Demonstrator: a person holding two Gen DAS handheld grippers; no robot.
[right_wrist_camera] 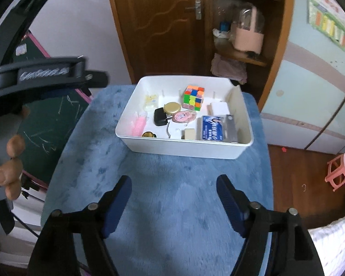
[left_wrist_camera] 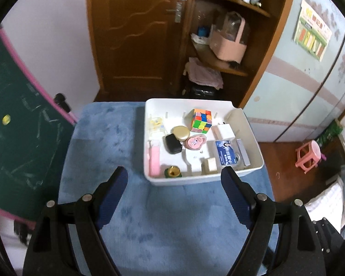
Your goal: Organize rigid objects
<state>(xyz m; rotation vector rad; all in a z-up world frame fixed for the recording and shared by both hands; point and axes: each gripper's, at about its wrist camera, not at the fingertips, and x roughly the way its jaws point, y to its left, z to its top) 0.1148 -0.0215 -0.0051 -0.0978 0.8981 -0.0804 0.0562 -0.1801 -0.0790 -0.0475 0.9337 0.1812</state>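
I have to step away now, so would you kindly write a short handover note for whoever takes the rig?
Left gripper: open, empty, hovering over the blue mat.
Right gripper: open, empty, also above the mat.
White bin sits at the mat's far end, holding the Rubik's cube, gold-lidded jar, black case, blue card and pink tube.
Done: no loose items are visible on the mat.
Left: apparently nothing; check outside these views.

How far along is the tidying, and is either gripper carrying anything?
It looks nearly finished: the Rubik's cube, black case, gold lid and blue card all lie inside the white bin. The left gripper and right gripper are open and empty. The blue mat shows no loose items.
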